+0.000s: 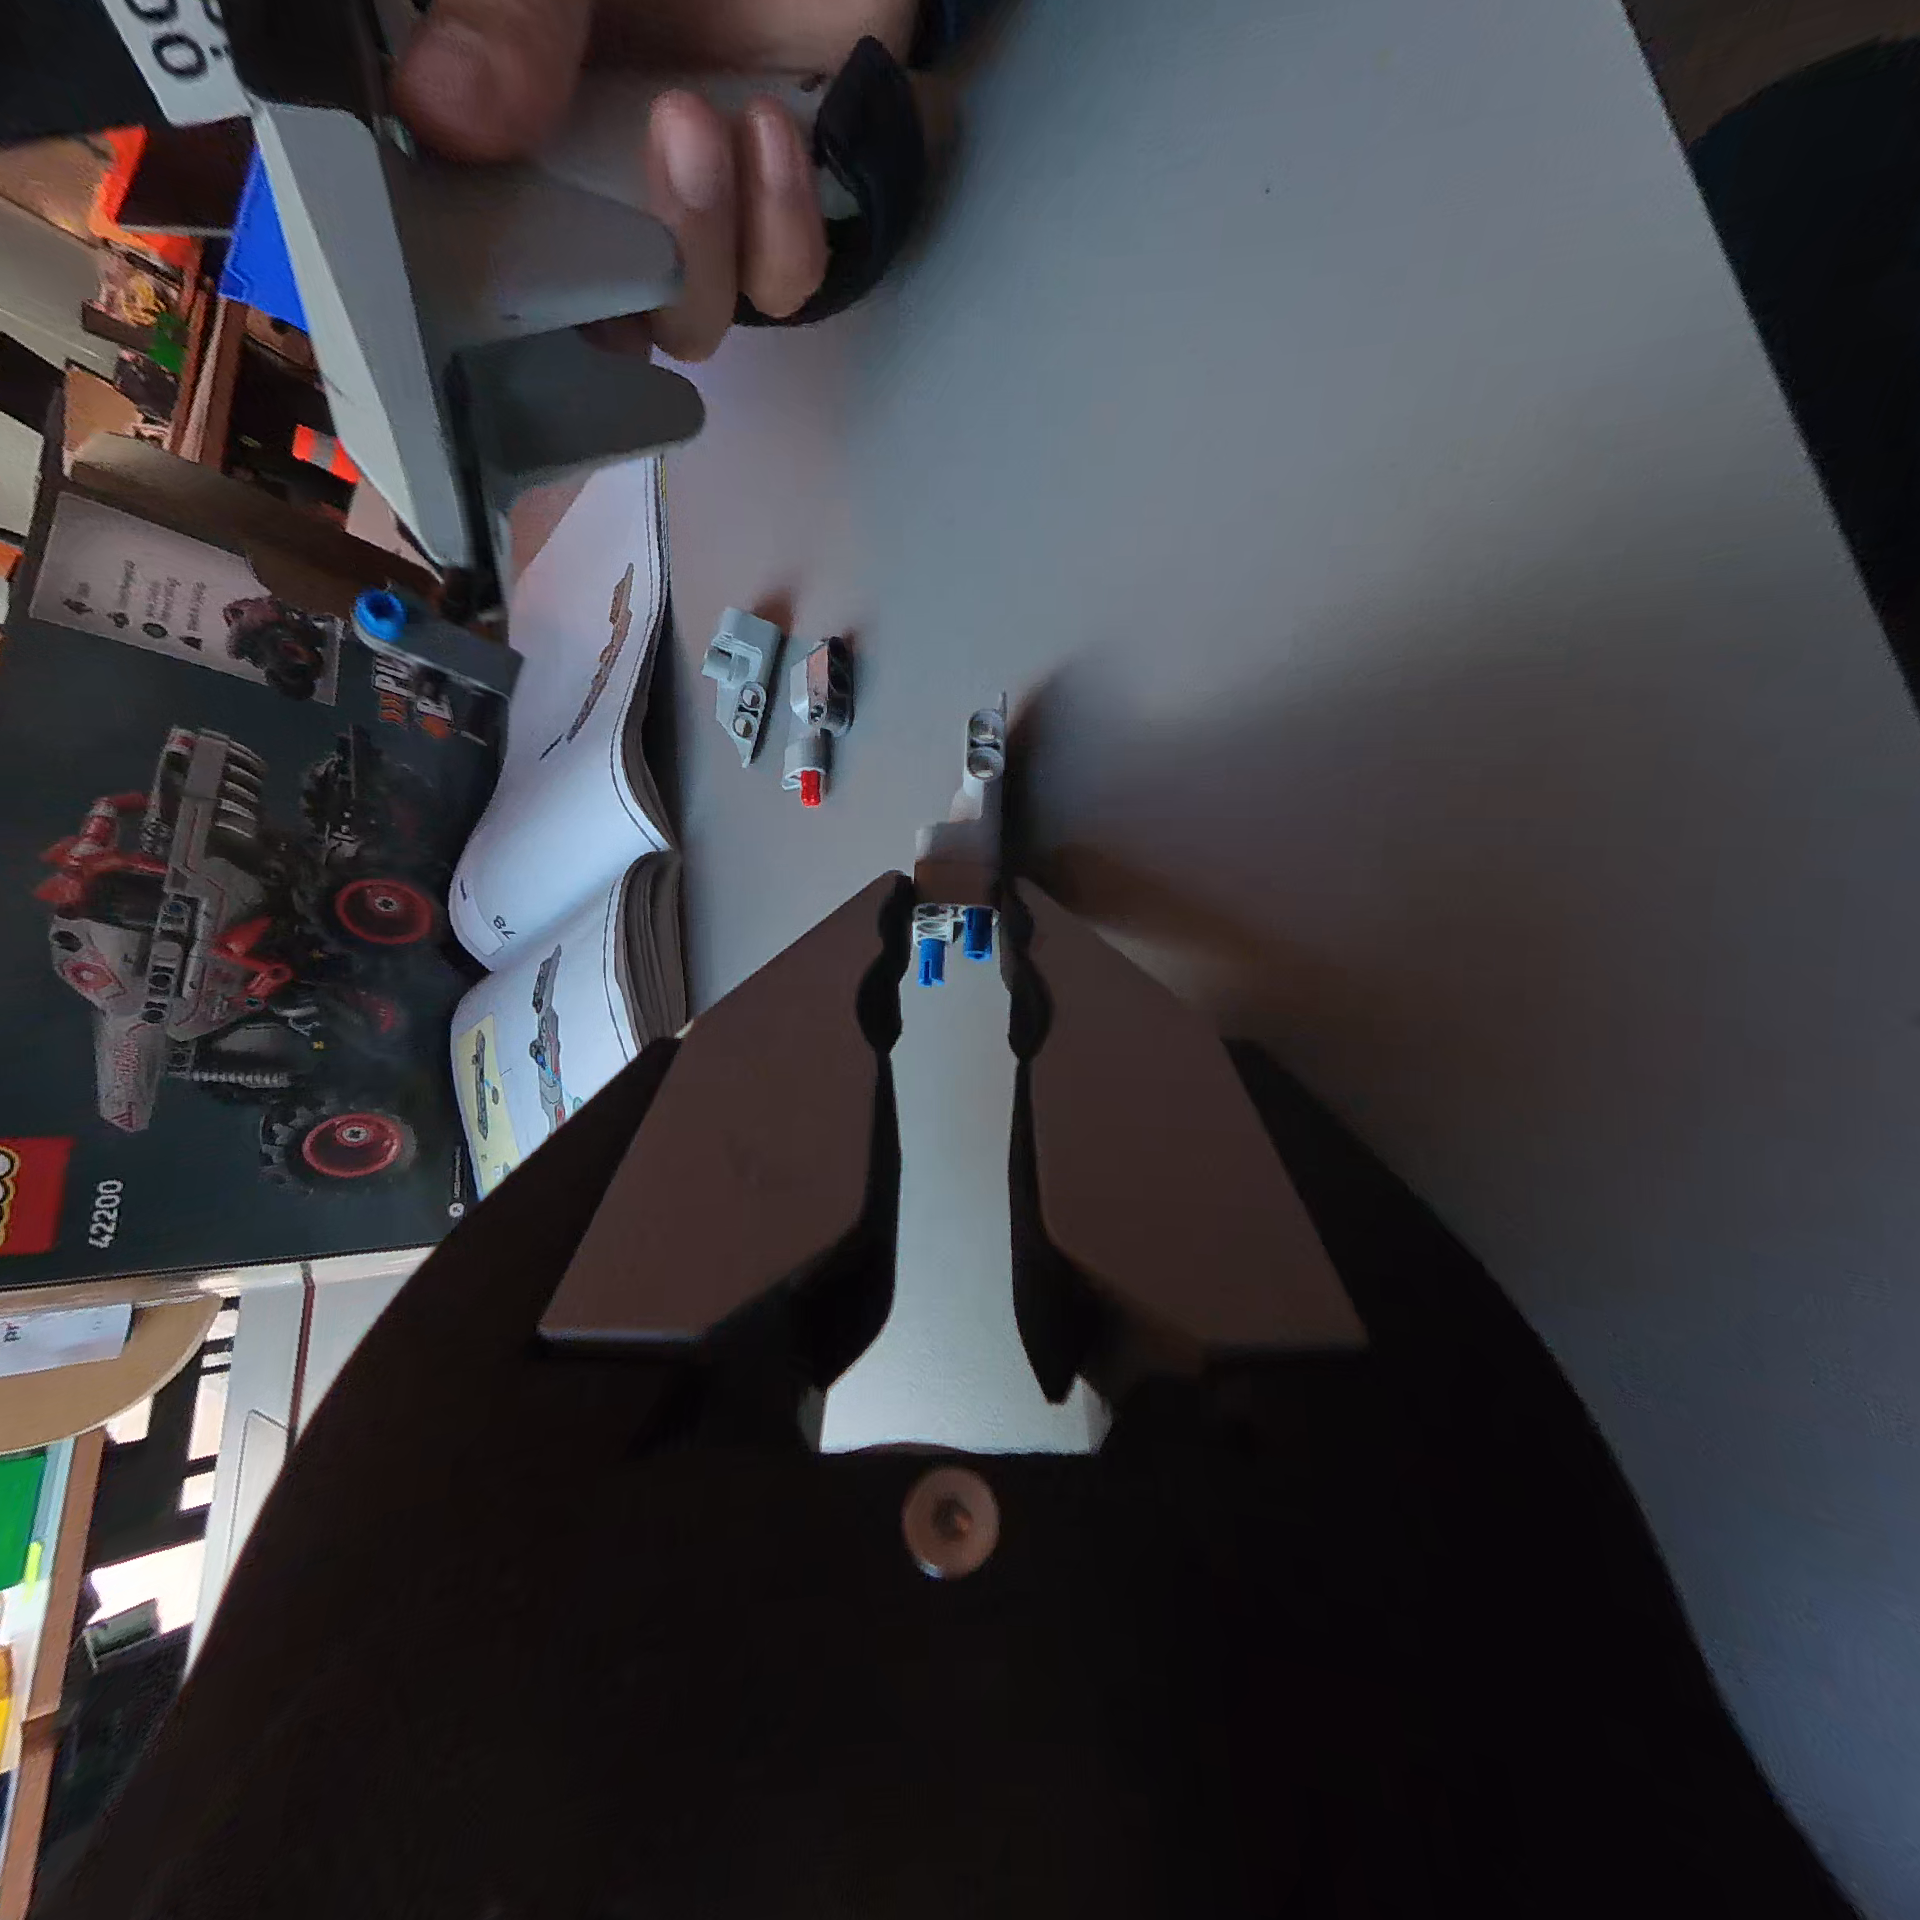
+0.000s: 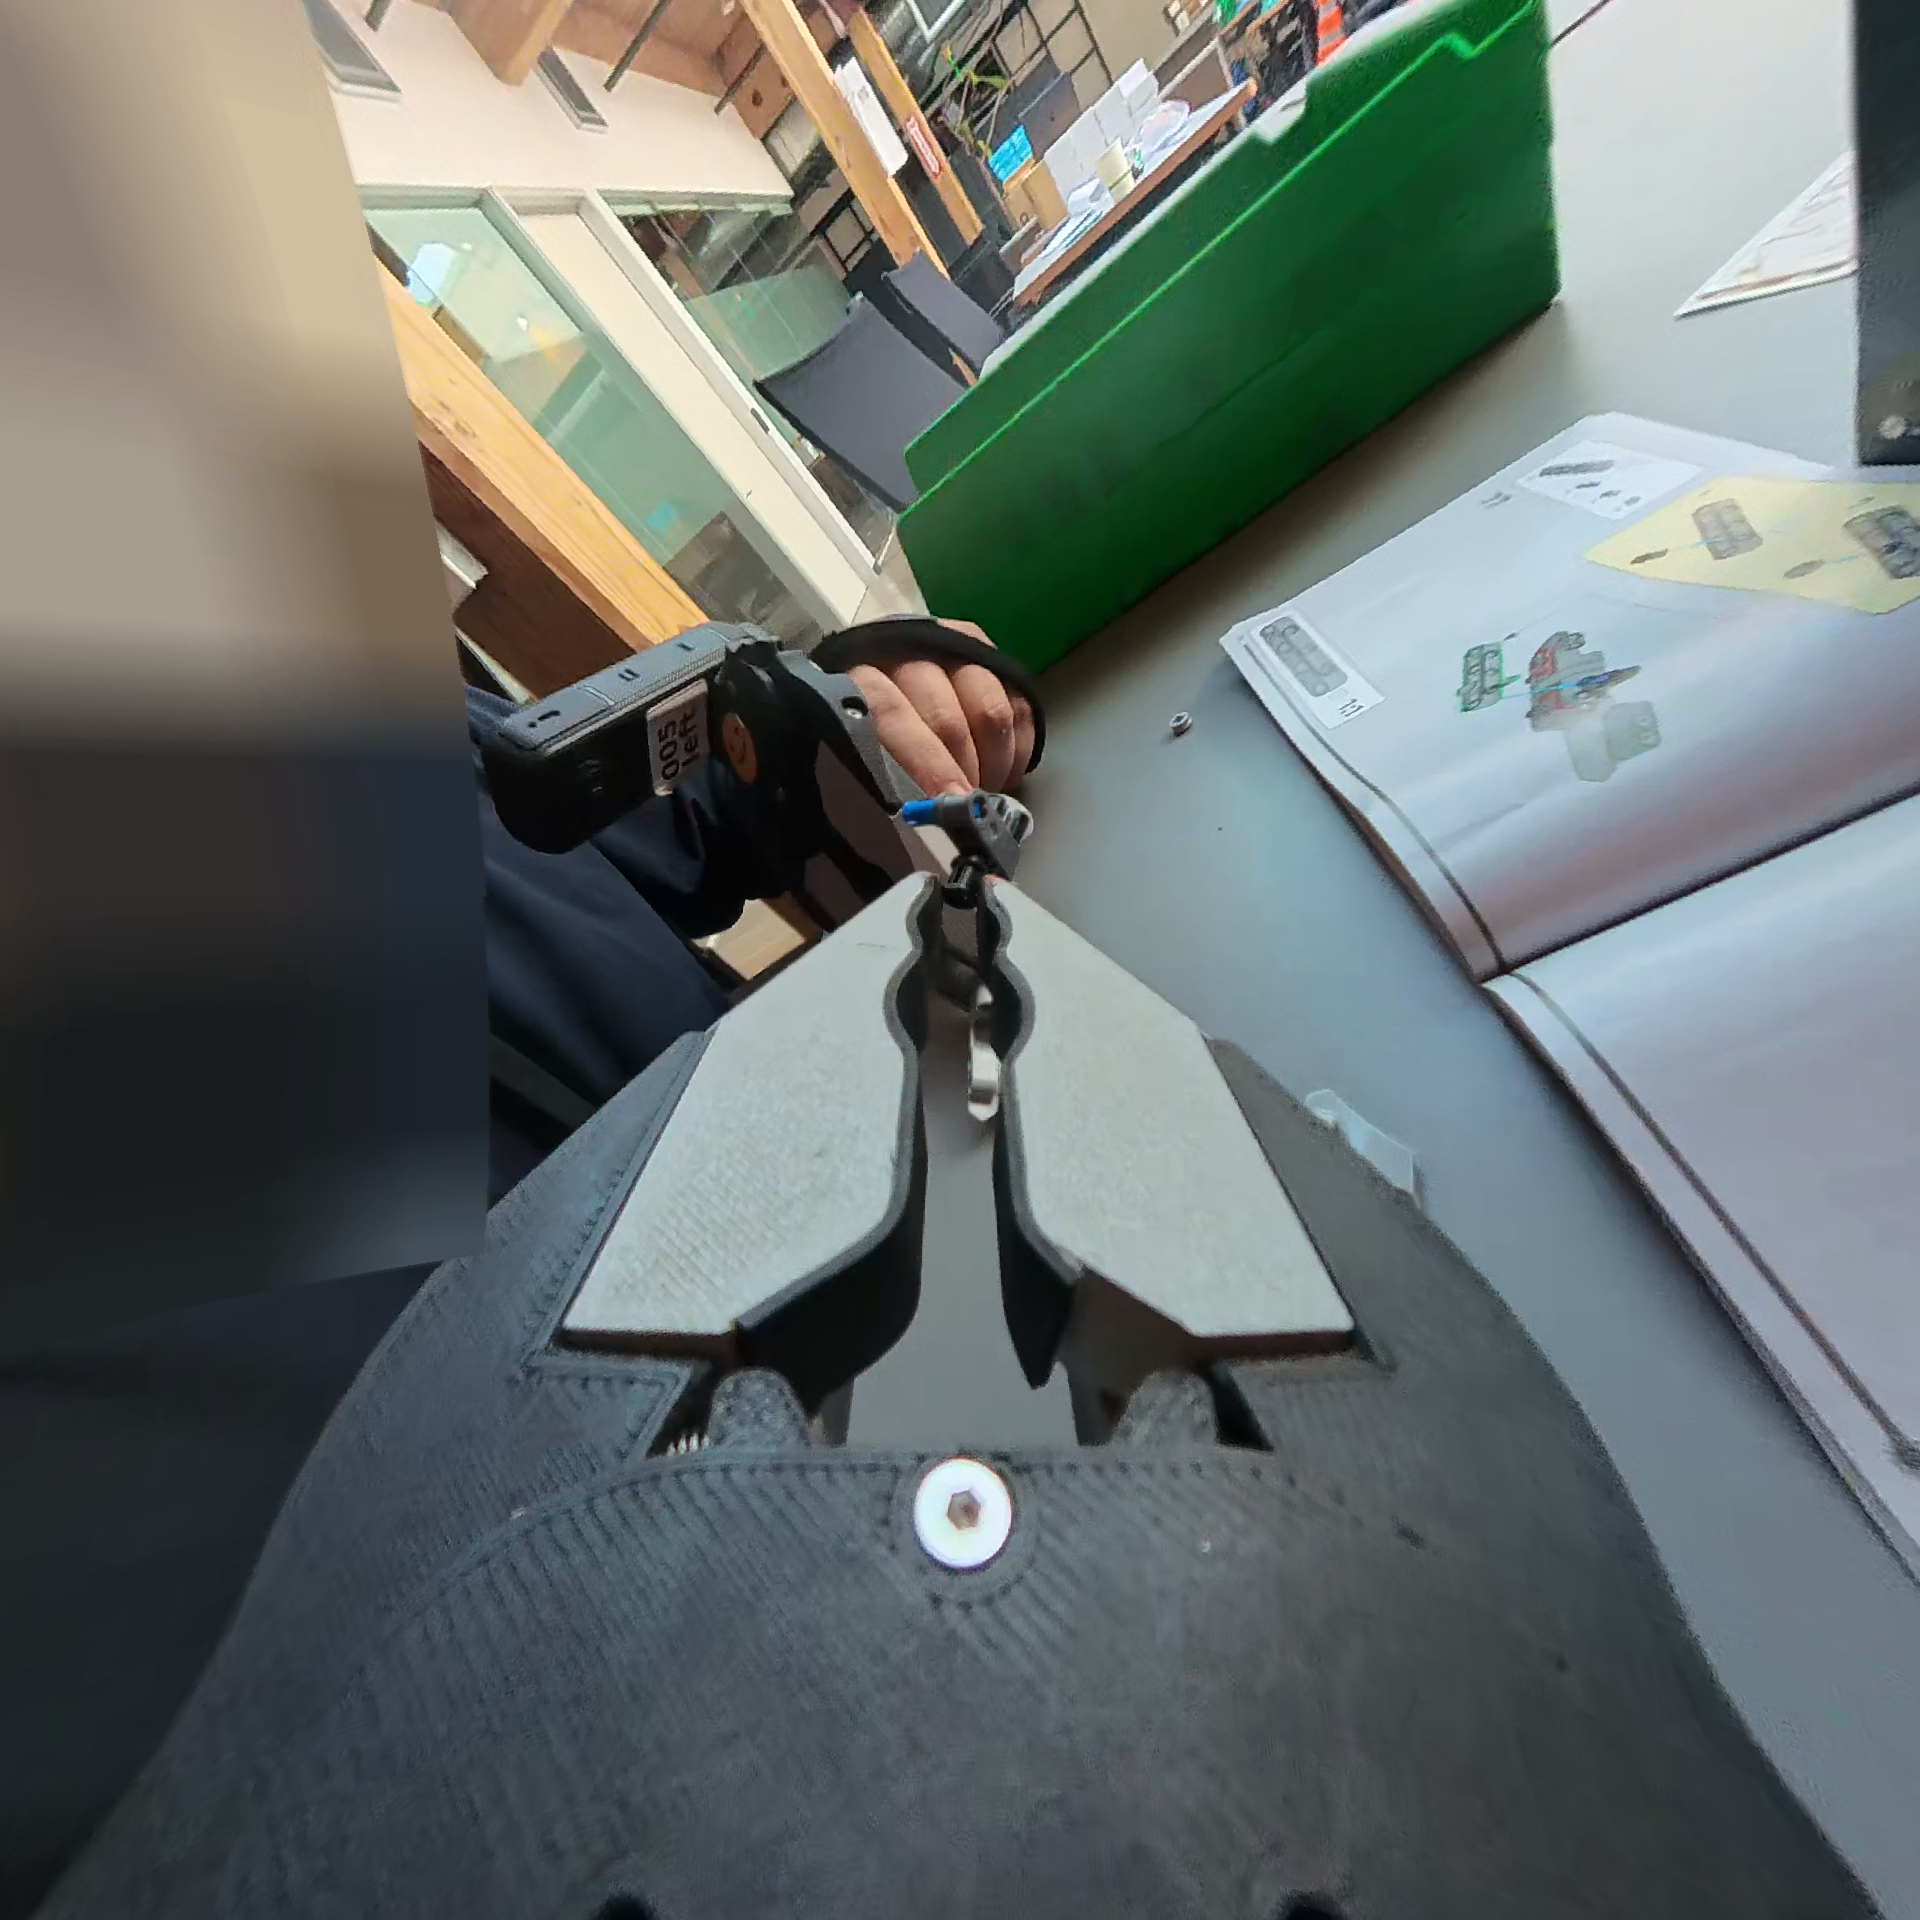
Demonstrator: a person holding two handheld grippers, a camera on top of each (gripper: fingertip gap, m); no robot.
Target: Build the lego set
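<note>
My left gripper (image 1: 956,904) is shut on a light grey Lego piece (image 1: 971,821) with two blue pins (image 1: 975,932) and holds it above the grey table (image 1: 1299,520). My right gripper (image 2: 958,899) is shut on a dark grey Lego piece (image 2: 987,821) with a blue pin (image 2: 920,810) at its far end. In the left wrist view the right gripper (image 1: 473,592) comes in from the upper left, holding that dark piece (image 1: 447,655) over the booklet. The left gripper (image 2: 873,790) and a hand show just behind the dark piece.
Two loose pieces lie on the table: a light grey one (image 1: 743,675) and a grey-black one with a red pin (image 1: 821,717). An open instruction booklet (image 1: 582,748) (image 2: 1558,675), the Lego box (image 1: 239,914), a green bin (image 2: 1247,343) and a small grey part (image 2: 1179,722) are nearby. Some 10 centimeters of space lies between my two pairs of fingers.
</note>
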